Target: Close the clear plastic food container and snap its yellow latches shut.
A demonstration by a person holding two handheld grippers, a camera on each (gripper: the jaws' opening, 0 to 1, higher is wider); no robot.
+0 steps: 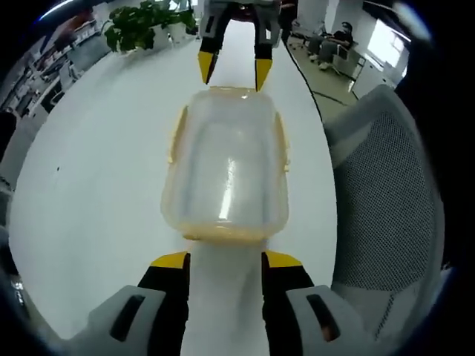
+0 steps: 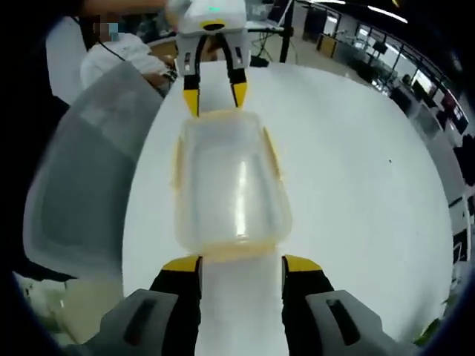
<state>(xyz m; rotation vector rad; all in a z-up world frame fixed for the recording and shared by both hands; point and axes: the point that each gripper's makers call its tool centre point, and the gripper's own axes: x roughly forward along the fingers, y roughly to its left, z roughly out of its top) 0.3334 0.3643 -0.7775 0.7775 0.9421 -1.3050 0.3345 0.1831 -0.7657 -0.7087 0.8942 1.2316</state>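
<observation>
A clear plastic food container with its lid on rests on the white table. Yellow latches run along its long sides, and there is a yellow strip at its near end. I cannot tell whether the latches are snapped. My left gripper stands open just short of that near end. My right gripper is open at the far end, its yellow tips at the rim. In the right gripper view the container lies between my open right gripper and the left gripper.
A grey mesh chair stands close beside the table edge and also shows as the chair in the right gripper view. A potted plant sits at the table's far end. A person sits behind the chair.
</observation>
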